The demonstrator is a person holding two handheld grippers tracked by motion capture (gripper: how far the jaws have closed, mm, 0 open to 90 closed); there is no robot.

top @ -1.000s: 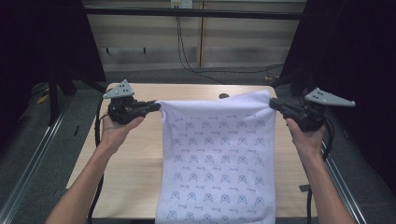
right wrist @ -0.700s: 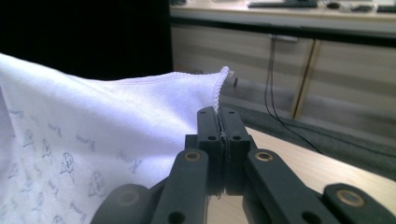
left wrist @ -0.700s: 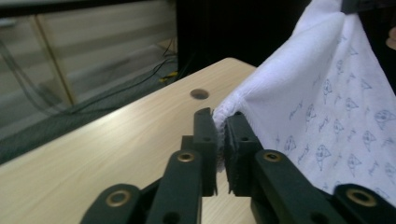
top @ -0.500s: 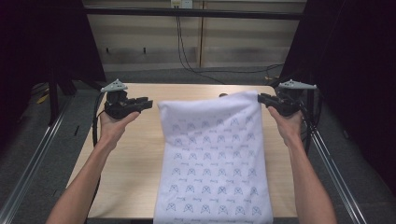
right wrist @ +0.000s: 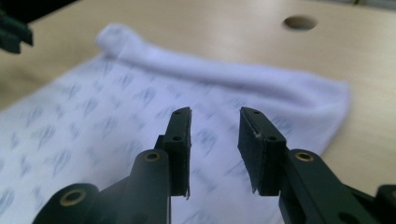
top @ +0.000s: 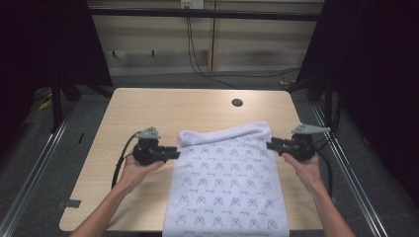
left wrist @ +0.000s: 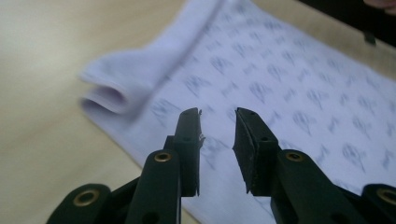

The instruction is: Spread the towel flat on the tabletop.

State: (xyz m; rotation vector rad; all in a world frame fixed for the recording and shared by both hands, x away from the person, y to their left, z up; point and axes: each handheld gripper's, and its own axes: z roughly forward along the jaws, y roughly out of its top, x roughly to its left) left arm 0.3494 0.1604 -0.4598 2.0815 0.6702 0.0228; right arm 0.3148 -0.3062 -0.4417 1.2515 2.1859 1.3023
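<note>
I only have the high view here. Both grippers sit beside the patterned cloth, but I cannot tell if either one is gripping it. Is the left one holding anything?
Observer: No. In the left gripper view the left gripper has its jaws apart with nothing between them; they have just been opening and then closing a little, above the patterned cloth.
Operator: And the right one?
Observer: The right gripper has also just been opening; its jaws are apart and nothing is pinched.
Operator: What does the cloth's far edge look like up close?
Observer: It is folded back on itself into a soft roll; the left gripper view shows the open loop at its end.
</note>
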